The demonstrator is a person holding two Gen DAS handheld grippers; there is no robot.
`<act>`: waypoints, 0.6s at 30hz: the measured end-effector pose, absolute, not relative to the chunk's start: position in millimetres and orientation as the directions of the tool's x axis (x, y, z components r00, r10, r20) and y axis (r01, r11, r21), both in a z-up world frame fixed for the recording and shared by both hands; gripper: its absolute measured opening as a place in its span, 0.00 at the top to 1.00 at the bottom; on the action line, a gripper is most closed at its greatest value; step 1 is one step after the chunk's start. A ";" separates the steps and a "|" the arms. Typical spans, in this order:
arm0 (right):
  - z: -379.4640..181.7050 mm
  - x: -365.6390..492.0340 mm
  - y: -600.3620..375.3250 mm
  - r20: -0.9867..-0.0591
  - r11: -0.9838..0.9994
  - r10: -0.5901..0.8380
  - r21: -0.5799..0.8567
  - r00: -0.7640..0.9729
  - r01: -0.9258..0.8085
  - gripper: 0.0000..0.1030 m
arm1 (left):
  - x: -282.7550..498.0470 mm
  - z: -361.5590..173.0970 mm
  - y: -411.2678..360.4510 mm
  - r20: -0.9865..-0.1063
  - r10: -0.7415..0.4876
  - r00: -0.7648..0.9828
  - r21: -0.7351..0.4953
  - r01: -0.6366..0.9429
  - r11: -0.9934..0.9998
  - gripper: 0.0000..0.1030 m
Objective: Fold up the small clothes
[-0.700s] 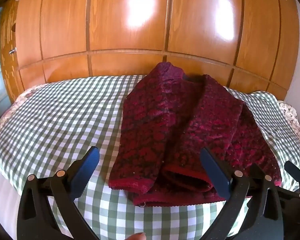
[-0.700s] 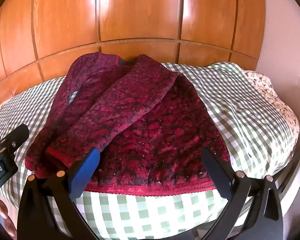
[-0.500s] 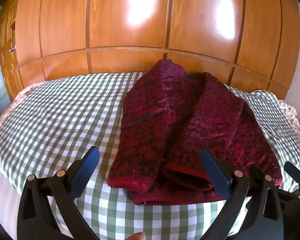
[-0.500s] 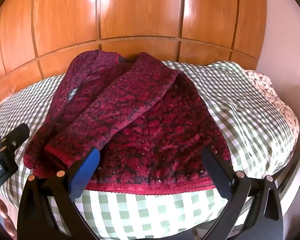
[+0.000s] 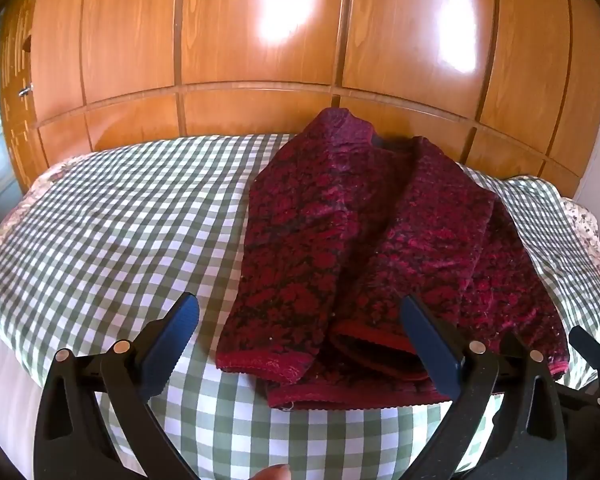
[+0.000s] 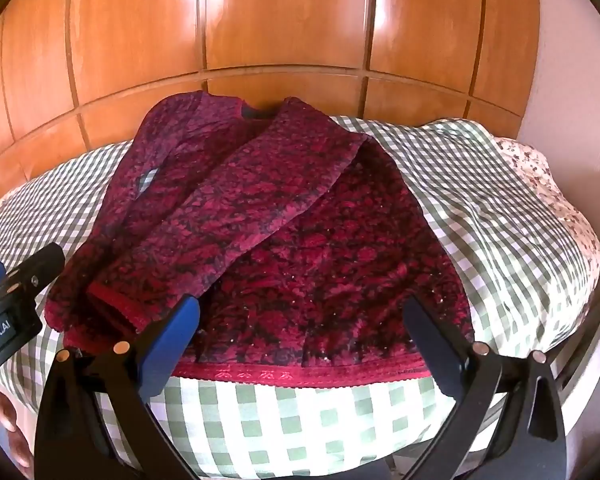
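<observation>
- Since the earlier frames both wrist views have drawn back a little and tipped down, so the red patterned sweater (image 5: 380,248) sits slightly farther from the cameras; the garment itself has not shifted
- The sweater lies on the green-checked bed (image 5: 112,232), right of centre, its collar toward the far wooden wardrobe (image 5: 260,40), both sleeves crossed over the body, cuffs near the hem (image 6: 300,374)
- The left gripper (image 5: 300,340) hovers over the near left cuff, jaws spread wide and empty; the right gripper (image 6: 300,332) hangs above the hem, likewise wide and holding nothing
- Sleeves look done; the remaining step appears to be the body fold
- Next move likely calls for both grippers to drop to the hem's two corners, pinch all layers, and carry them toward the collar
</observation>
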State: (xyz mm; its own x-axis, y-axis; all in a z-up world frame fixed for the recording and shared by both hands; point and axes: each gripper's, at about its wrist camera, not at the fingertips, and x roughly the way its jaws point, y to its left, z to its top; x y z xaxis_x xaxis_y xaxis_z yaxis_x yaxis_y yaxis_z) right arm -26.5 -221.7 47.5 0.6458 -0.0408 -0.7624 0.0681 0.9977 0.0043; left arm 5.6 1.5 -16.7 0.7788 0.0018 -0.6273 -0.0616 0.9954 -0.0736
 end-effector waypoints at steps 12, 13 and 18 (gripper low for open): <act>48.3 -27.6 -214.2 -0.757 0.999 -0.037 -0.013 0.652 0.043 0.02 | 5.1 -18.8 6.2 -0.635 0.008 0.773 -0.076 -0.073 0.994 0.03; 48.8 -27.6 -214.0 -0.755 0.999 -0.037 -0.013 0.654 0.042 0.02 | 4.5 -18.5 6.3 -0.636 0.008 0.772 -0.076 -0.073 0.994 0.03; 51.0 -30.3 -212.2 -0.750 0.999 -0.027 -0.005 0.661 0.034 0.02 | 4.8 -16.5 6.3 -0.634 0.009 0.773 -0.074 -0.072 0.995 0.03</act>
